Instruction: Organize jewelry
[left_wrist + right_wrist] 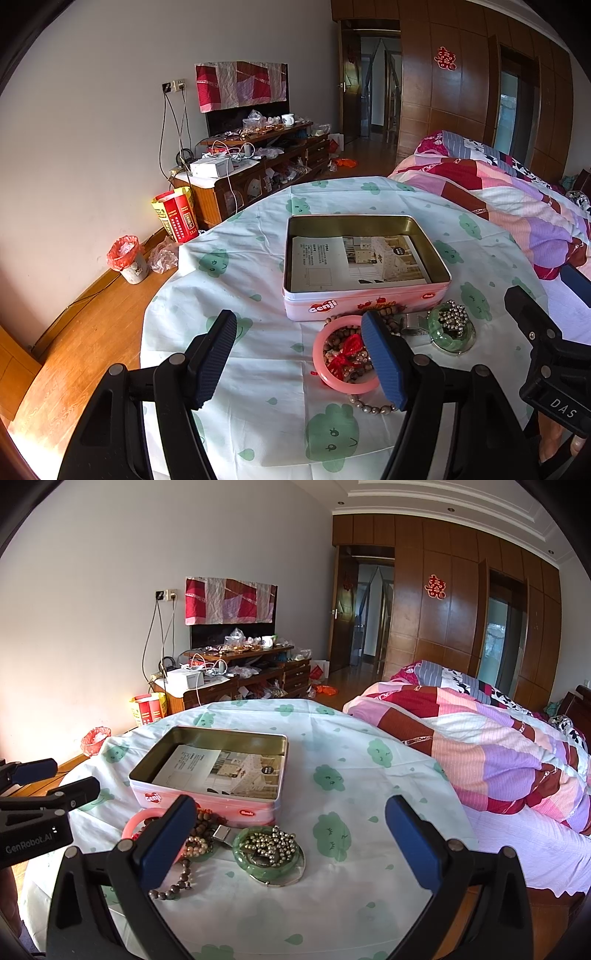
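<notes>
A round surface (369,886) under a white cloth printed with green cloud faces carries an open pink rectangular tin (365,295) (207,805), which sits about at its middle with a printed paper sheet (354,262) lying flat inside. The jewelry lies bunched on the cloth against the tin's near wall, toward the near edge of the surface. A pink plastic bangle (325,369) (135,821) rings a heap of brown wooden prayer beads (347,354) tangled with a red cord (345,350); a strand of those beads trails out toward the near edge (177,886). Just beside it on the right, a translucent green bangle (448,334) (251,864) holds a cluster of small silver metal balls (456,317) (275,843), and it rests on a thin silver ring (291,877). A small silver clasp (221,832) lies between the two bangles, close to the tin.

The left gripper (306,360) hovers with its blue-padded fingers spread wide and nothing between them; its right finger (384,362) covers part of the pink bangle in the left wrist view. The right gripper (291,845) also stands wide open and empty above the green bangle.
</notes>
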### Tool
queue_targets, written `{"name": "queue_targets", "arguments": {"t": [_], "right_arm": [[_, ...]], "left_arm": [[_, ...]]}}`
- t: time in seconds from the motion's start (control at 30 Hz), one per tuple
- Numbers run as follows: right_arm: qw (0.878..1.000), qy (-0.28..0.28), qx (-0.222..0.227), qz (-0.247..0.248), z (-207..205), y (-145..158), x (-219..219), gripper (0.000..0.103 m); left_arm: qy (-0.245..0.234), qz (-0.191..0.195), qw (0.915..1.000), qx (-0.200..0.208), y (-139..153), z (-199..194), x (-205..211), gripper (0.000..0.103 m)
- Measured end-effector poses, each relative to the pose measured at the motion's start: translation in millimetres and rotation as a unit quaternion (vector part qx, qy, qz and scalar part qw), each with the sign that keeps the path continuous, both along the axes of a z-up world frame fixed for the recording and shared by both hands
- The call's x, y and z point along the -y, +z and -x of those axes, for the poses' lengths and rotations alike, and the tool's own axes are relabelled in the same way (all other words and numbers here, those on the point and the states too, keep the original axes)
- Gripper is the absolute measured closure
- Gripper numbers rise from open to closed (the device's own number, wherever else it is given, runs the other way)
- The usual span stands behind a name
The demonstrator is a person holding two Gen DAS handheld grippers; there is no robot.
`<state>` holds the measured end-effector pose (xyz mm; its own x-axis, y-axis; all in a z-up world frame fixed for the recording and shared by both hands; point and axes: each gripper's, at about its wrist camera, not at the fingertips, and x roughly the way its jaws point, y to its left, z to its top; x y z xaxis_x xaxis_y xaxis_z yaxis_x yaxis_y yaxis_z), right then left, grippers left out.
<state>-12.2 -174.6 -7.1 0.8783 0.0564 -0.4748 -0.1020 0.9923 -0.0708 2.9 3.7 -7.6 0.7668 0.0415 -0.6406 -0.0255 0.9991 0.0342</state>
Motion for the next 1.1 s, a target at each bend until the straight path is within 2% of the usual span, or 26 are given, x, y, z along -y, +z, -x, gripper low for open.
{"name": "queue_targets", "arguments": {"t": [0.57, 0.87, 1.1], "right_arm": [[1.000, 0.000, -0.001, 0.000, -0.6, 0.7, 0.1, 0.000], [1.000, -0.001, -0.008, 0.001, -2.7, -11.8, -2.7, 0.000], [0.999, -0.009, -0.034, 0.011, -14.2, -30.1, 6.0, 0.000]], "left_arm": [[0.001, 0.000, 1.0000, -0.003, -4.4, -1.7, -5.6, 0.033], [0.002, -0.002, 0.9999, -0.014, -19.7, -5.9, -12.2, 0.033], [0.003, 0.004, 0.9988, -0.048, -46.5, -19.6, -13.1, 0.033]]}}
